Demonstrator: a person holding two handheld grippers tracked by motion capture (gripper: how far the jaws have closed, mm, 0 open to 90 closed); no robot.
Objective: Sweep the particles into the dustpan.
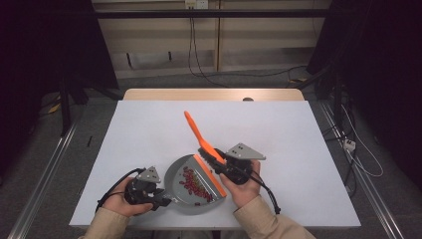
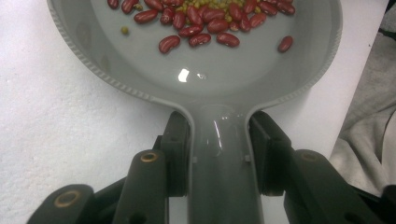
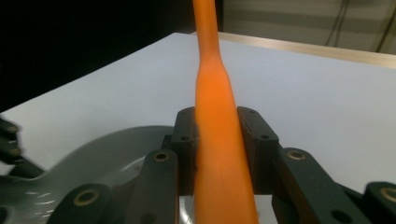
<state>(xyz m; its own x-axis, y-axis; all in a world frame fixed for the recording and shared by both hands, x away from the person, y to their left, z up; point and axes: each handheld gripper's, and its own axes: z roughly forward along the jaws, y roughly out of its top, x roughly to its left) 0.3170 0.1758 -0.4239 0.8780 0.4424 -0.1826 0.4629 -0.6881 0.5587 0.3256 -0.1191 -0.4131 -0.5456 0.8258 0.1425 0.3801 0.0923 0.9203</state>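
Two grippers were at work near my edge of the white worktop (image 1: 149, 129), each clamped on one tool. My left gripper (image 1: 149, 191) was closed on the handle of the grey dustpan (image 1: 186, 199), which lay flat on the worktop; I judged that I held it low and steady so the lip stayed down and the beans (image 1: 194, 181) could not slide back out. My right gripper (image 1: 230, 167) was shut on the orange brush (image 1: 199, 137), low on its handle, just above the head, with the handle slanting up and away and the bristle edge resting across the pan's open side, a grip that probably gave firm control of the sweep. From the high view I could read how the two tools met and where the pile lay. Looking along the left gripper (image 2: 219, 154), I saw the pads (image 2: 180, 154) pressing both sides of the pan's handle, and small green peas among the red beans. Along the right gripper (image 3: 219, 149), the pads (image 3: 187, 149) squeezed the orange handle, and the pan's rim showed blurred below.
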